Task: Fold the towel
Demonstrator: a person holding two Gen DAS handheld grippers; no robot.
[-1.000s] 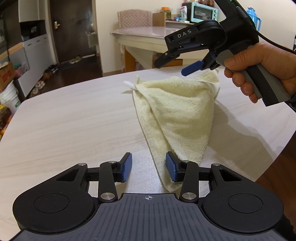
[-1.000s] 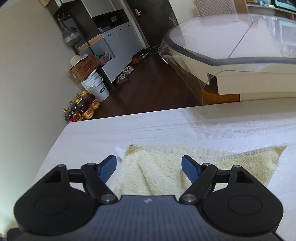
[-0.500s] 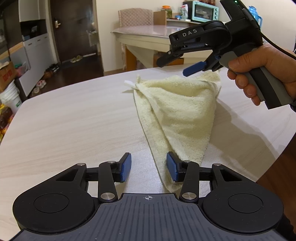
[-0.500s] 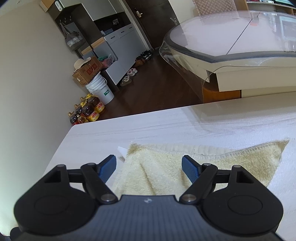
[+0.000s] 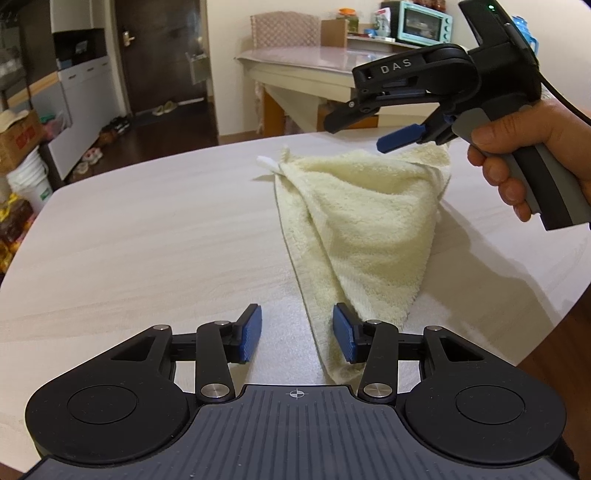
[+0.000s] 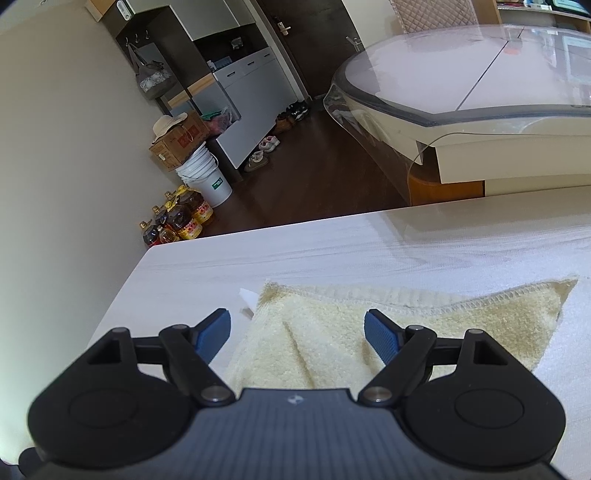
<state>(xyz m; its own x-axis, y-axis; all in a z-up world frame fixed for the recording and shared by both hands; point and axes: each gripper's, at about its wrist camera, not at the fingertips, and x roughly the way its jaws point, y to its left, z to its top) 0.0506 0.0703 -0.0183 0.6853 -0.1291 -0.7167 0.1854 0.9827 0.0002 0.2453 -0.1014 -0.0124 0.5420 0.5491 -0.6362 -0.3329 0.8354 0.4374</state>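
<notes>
Cream towel (image 5: 364, 221) lies between two parted claws.

White letters "DAS" stand on the black plastic upper arm of the right tongs (image 5: 397, 138), far right. The brown cardboard box (image 6: 180, 142) bears unreadable red print.

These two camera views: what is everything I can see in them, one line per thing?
Terry towel: one, pale yellow, folded into a triangle, on the table.
Wooden table: one, whitish grain, under the towel.
Glass-topped dining table: one, cream, behind.
Toaster oven: one, mint green, far shelf.
Plastic bucket: one, white, on the floor.
Oil bottles: several, amber, beside the bucket.
Left gripper: black, blue pads, open.
Right gripper: same, open above the towel.
Hand: one, holding the right gripper.
</notes>
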